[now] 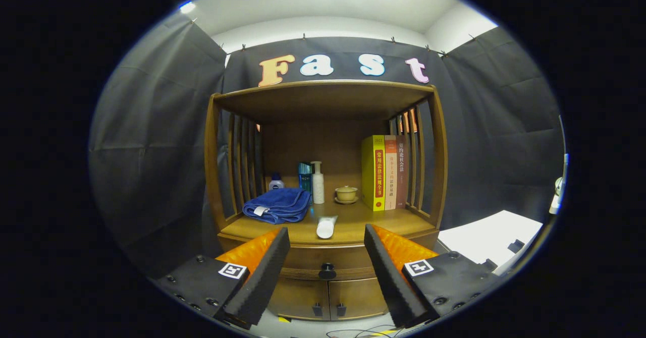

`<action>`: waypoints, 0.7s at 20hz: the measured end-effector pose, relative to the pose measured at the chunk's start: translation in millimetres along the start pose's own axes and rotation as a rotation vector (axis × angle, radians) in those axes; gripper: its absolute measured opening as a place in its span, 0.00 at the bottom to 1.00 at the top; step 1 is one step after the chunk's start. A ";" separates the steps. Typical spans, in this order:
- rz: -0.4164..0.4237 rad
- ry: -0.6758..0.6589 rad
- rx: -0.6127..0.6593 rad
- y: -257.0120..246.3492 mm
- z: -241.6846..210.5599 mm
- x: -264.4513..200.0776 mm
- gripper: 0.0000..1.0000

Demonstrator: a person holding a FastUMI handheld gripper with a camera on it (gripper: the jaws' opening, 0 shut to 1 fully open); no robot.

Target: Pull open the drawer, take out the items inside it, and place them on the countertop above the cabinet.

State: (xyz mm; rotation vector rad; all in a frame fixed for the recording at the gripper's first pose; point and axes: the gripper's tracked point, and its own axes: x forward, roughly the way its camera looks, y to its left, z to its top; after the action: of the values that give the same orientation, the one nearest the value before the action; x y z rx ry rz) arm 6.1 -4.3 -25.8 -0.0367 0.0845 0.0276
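Gripper view: gripper (327, 257) spread (ribbed foam pads) before round drawer knob (327, 271).

Walled in black cloth (151, 141) pinned along its top edge, roofed by a white ceiling (323, 5) glowing bright overhead with a small lamp (186, 7) to one side, furnished with a slat-sided wooden cabinet (323, 101) on a pale floor (313, 328) beside a white surface (484, 234).

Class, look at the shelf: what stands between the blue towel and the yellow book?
In the gripper view, a teal box, a white pump bottle and a small lidded cup on its saucer stand between the towel and the book. The tongs are open.
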 end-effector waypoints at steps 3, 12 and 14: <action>0.001 0.000 -0.002 0.6 -1.5 0.7 0.98; 0.001 0.011 0.016 -2.8 -6.4 2.8 0.98; 0.000 0.014 0.017 -3.9 -7.0 2.4 0.98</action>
State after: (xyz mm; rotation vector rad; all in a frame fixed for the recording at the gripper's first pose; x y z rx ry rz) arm 8.0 -8.4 -32.8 -0.0198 0.0984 0.0261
